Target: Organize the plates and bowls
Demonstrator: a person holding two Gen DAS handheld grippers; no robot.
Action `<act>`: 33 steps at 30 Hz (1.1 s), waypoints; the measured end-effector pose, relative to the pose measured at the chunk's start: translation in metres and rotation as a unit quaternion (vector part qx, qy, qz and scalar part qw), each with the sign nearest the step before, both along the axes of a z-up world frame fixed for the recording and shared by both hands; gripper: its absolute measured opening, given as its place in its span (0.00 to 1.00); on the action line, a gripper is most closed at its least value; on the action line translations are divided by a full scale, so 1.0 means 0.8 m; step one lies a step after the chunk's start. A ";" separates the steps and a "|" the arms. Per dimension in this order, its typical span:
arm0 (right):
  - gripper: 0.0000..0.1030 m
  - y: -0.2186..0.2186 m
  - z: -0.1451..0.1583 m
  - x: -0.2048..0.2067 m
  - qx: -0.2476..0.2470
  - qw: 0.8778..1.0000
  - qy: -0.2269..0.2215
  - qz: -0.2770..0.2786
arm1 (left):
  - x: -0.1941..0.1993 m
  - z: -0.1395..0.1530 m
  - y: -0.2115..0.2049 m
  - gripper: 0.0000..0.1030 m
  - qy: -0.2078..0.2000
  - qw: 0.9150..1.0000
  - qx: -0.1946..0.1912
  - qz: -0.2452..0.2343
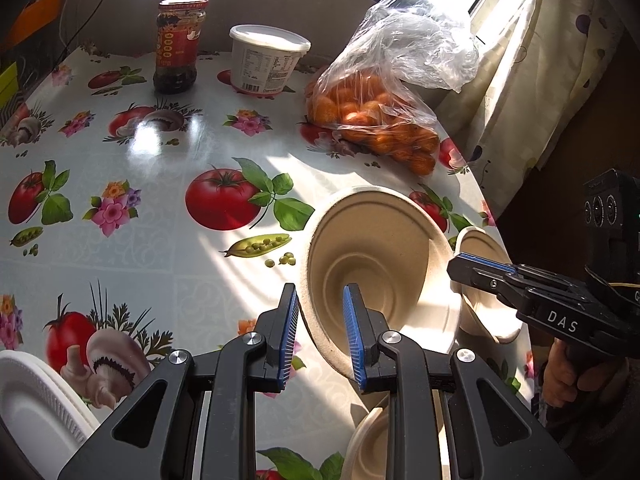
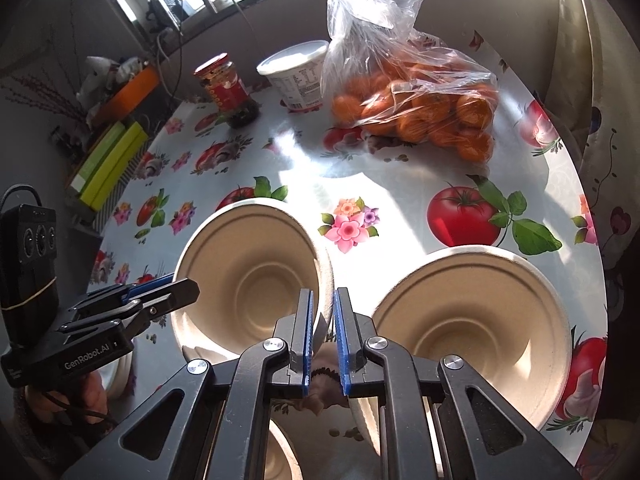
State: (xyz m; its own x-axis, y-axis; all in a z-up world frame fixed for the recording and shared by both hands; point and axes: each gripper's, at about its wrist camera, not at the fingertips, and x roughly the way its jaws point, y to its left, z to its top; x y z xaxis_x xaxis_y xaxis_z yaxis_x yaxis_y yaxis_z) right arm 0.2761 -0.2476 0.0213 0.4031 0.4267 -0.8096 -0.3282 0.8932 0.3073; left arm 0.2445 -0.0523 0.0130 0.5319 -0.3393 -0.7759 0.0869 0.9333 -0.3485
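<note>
A beige paper bowl (image 1: 380, 264) (image 2: 248, 264) hangs tilted above the fruit-print table (image 1: 160, 208). My left gripper (image 1: 320, 336) (image 2: 180, 290) is shut on its left rim. On the opposite rim my right gripper (image 2: 322, 320) (image 1: 460, 268) is shut as well. A second beige bowl (image 2: 472, 312) (image 1: 480, 248) stands upright on the table just right of the held one. Part of a third beige bowl (image 1: 368, 448) (image 2: 280, 460) shows below the grippers. White plates (image 1: 32, 400) lie stacked at the near left.
At the back stand a red-labelled jar (image 1: 178, 48), a white lidded tub (image 1: 268, 60) and a plastic bag of oranges (image 1: 372, 120). The table's rounded edge (image 2: 592, 240) runs close on the right, with a curtain (image 1: 540, 80) beyond. Green boxes (image 2: 108, 160) sit off the table's left.
</note>
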 end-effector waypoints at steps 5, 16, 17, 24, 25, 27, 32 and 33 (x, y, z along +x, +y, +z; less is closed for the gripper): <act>0.11 -0.003 0.011 -0.011 0.006 1.000 -0.007 -0.002 | -0.008 0.009 -0.001 0.23 -0.008 1.000 -0.002 -0.002; 0.11 -0.012 0.041 -0.042 0.020 0.999 -0.024 -0.010 | -0.032 0.032 -0.004 0.23 -0.024 1.000 -0.009 -0.009; 0.11 -0.012 0.043 -0.046 0.019 0.999 -0.026 -0.011 | -0.034 0.033 -0.004 0.23 -0.024 1.000 -0.010 -0.010; 0.11 -0.016 0.049 -0.073 0.023 0.999 -0.029 -0.015 | -0.055 0.037 -0.010 0.24 -0.026 1.000 -0.009 -0.015; 0.11 -0.017 0.049 -0.078 0.024 0.999 -0.030 -0.016 | -0.059 0.038 -0.011 0.24 -0.027 0.999 -0.007 -0.017; 0.11 -0.018 0.051 -0.086 0.023 0.999 -0.032 -0.018 | -0.067 0.039 -0.014 0.24 -0.031 0.999 -0.002 -0.022; 0.11 -0.022 0.051 -0.109 0.029 0.999 -0.033 -0.025 | -0.086 0.037 -0.017 0.23 -0.030 0.999 -0.004 -0.027; 0.11 -0.023 0.050 -0.114 0.029 0.999 -0.033 -0.026 | -0.090 0.036 -0.018 0.24 -0.028 0.999 -0.003 -0.029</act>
